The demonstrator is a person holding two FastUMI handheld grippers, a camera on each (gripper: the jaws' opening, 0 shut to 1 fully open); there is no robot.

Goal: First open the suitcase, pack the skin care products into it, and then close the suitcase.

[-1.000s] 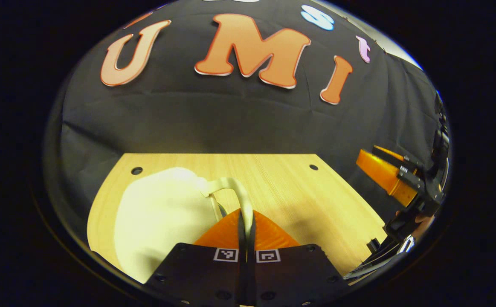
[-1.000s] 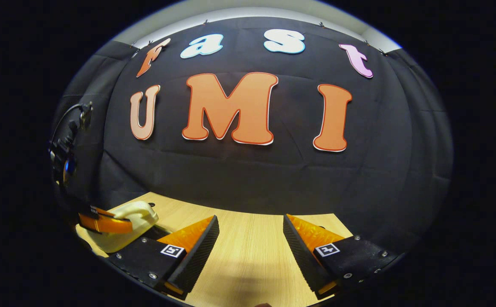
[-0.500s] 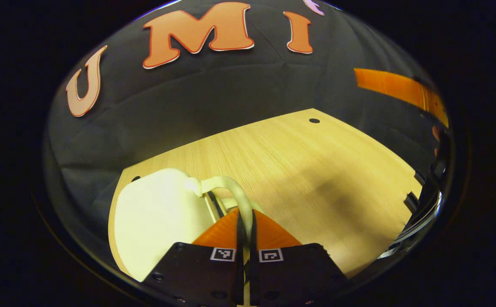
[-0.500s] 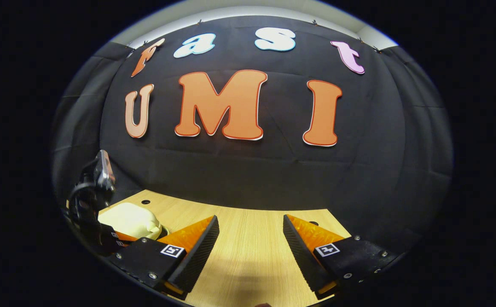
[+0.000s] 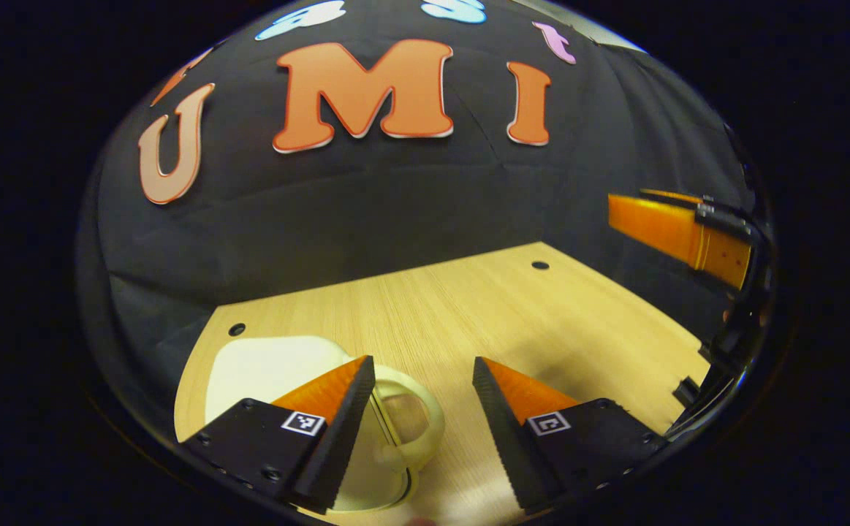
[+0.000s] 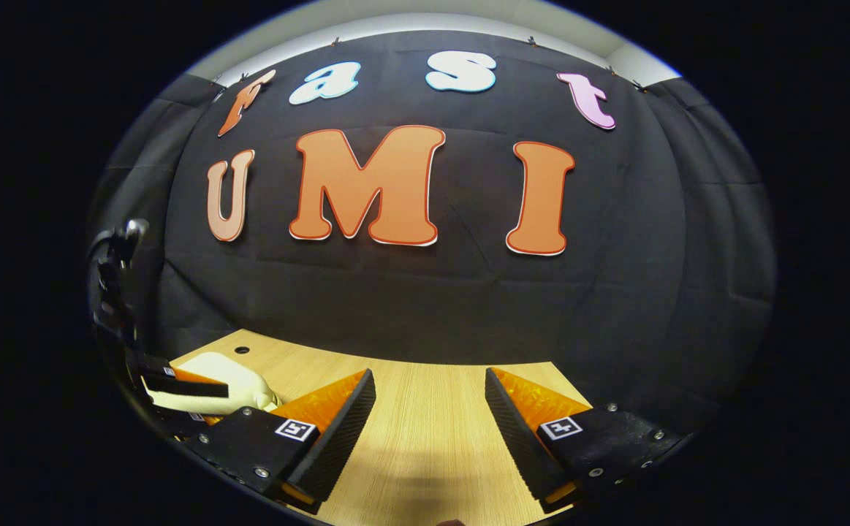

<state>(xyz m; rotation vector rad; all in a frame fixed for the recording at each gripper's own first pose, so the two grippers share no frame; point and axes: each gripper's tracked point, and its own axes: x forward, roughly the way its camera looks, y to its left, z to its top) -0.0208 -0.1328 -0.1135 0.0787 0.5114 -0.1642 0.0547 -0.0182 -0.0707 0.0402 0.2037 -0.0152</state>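
A small cream suitcase lies on the wooden table at the near left, its looped handle pointing toward the table's middle. My left gripper hangs open just above that handle, one finger over the case's edge, touching nothing. In the right gripper view the suitcase sits at the far left with the left gripper's finger across it. My right gripper is open over bare table and holds nothing. It also appears, raised, at the right of the left gripper view.
The black cloth wall closes off the back of the table. Small round holes mark the table's far corners. A dark fitting sits at the table's right edge.
My left gripper was shut on the suitcase handle; now it has opened and let go. The handle lies loose below the fingers. The right gripper has barely moved.
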